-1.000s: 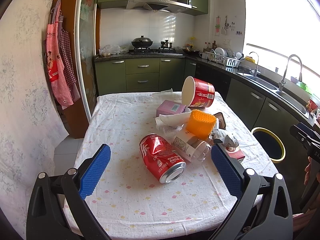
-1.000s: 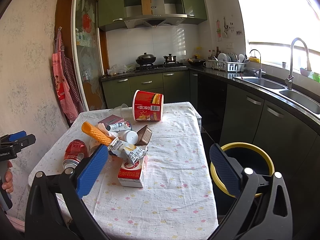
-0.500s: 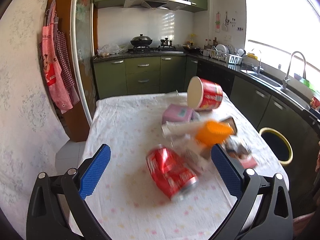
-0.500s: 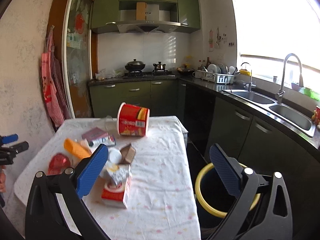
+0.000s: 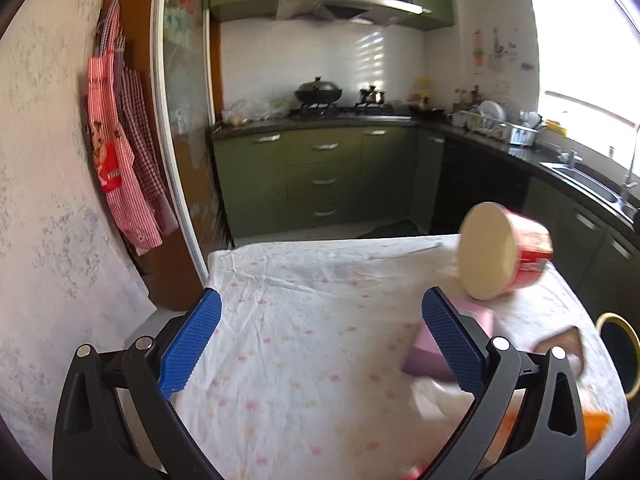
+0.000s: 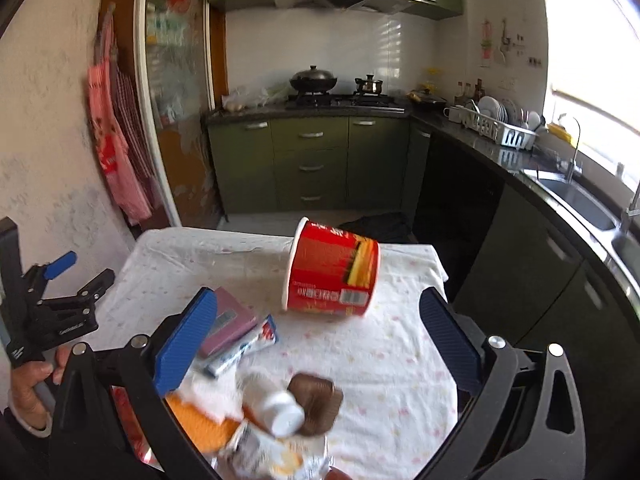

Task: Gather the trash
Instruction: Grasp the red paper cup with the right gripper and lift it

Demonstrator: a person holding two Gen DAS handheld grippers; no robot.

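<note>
Left hand-held gripper (image 5: 320, 346) spread wide above the tablecloth (image 5: 304, 320) — red noodle tub (image 5: 502, 250) tipped sideways beyond.

A cloth-covered table (image 6: 400, 344) carries a tipped red cup (image 6: 332, 276), pink box (image 6: 232, 320) and bottle (image 6: 272, 404).

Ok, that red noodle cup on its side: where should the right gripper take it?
Grip the red noodle cup across its round wall near mid-body, coming from above. It lies tipped, rim toward the left, so the curved sides are exposed. The right gripper is open.

Red noodle cup (image 6: 333, 273) — printed label panel and barcode present, characters too blurred to read. Left gripper (image 6: 64, 312) body — small white lettering, illegible.
</note>
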